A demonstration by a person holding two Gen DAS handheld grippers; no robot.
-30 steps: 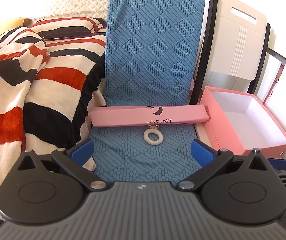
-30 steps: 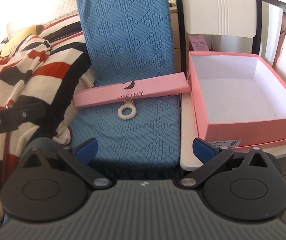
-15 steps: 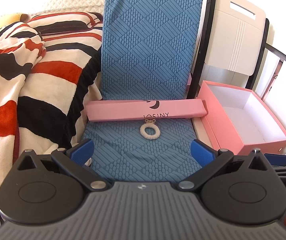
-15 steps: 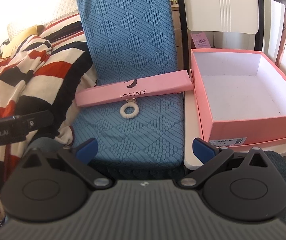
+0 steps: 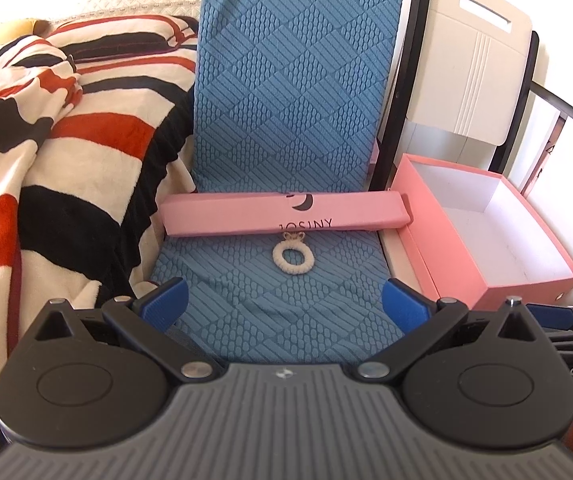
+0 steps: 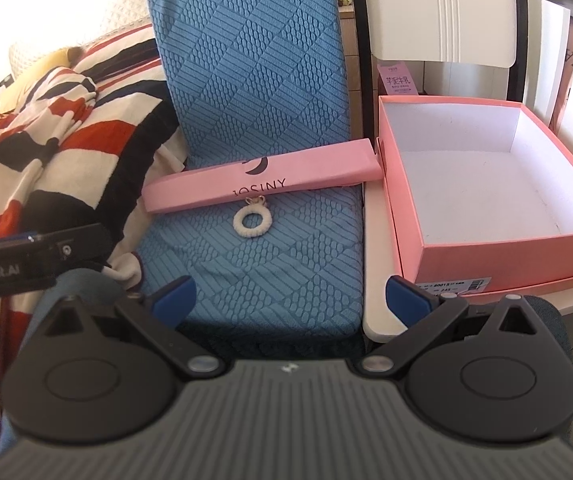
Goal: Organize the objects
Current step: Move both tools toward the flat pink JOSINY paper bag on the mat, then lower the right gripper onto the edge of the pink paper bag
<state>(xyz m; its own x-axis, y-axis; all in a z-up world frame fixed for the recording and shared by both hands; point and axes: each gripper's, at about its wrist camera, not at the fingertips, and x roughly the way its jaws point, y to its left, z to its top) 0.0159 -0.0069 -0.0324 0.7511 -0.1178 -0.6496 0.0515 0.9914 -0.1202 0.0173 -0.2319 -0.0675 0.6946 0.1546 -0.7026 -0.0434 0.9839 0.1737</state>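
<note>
Left gripper (image 5: 282, 304) fingers spread wide, holding nothing; right gripper (image 6: 290, 300) likewise spread, empty; cream ring (image 5: 291, 256) lies on blue cushion (image 5: 278, 120), touching long pink lid (image 5: 286, 214); open pink box (image 6: 486, 184) on white chair seat (image 6: 378, 272) just right.

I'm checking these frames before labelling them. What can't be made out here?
- Pink lid: its back edge and whether it touches the blue cushion behind, both views.
- Box label: print too small, partly behind the right gripper.
- Ring charm: its small metal top too tiny to identify.
- Pink box: near corner hidden by the left gripper.
</note>
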